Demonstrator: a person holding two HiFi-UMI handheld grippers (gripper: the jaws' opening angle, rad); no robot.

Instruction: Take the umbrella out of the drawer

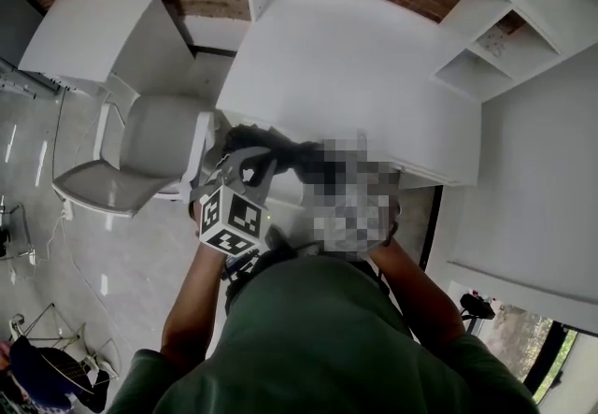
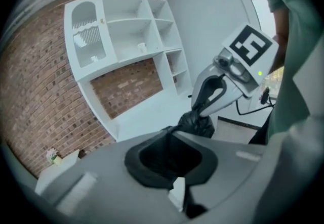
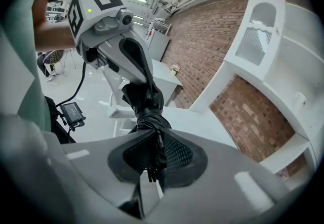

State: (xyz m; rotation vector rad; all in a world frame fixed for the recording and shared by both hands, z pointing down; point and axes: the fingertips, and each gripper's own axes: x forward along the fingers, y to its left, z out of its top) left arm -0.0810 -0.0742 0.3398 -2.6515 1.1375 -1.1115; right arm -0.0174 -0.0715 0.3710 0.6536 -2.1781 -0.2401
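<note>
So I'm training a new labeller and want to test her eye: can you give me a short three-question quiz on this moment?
1. True or false: the umbrella lies on the white desk.
2. Which grips the umbrella: A) left gripper alone, B) right gripper alone, C) both?
3. In the head view, what stands left of the desk?
Key: 1 false, it is held up between the grippers; 2 C; 3 a white chair.

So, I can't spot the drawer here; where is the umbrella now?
Head view, centre: the umbrella is held above the white desk between left gripper and right gripper.
</note>
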